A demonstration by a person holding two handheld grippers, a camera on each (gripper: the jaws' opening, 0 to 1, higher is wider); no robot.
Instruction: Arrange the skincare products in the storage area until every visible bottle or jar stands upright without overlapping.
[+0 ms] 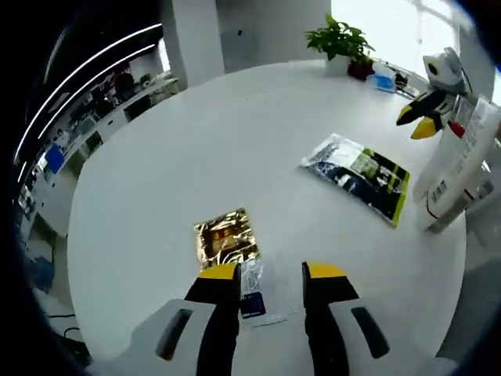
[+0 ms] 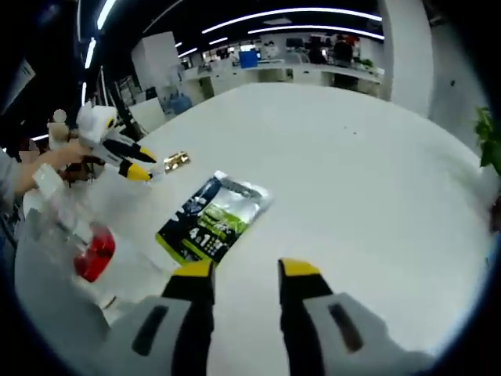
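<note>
My left gripper (image 1: pixel 270 274) hangs open just above the white table (image 1: pixel 235 141). A small clear and blue sachet (image 1: pixel 252 288) lies flat on the table between its jaws. Just beyond it lies a gold foil sachet (image 1: pixel 225 239). A black, green and silver packet (image 1: pixel 360 176) lies flat further right. A tall white pouch with a red cap (image 1: pixel 458 168) stands at the right edge. My right gripper (image 2: pixel 244 274) is open and holds nothing, with the packet (image 2: pixel 211 215) ahead of it. The red-capped pouch (image 2: pixel 90 251) is close on its left, blurred.
A potted plant (image 1: pixel 340 39) and small items stand at the table's far rim. In the right gripper view a hand (image 2: pixel 59 153) holds the left gripper (image 2: pixel 117 160) near the gold sachet (image 2: pixel 176 160). The right gripper (image 1: pixel 419 119) appears beside the pouch. Office desks lie beyond.
</note>
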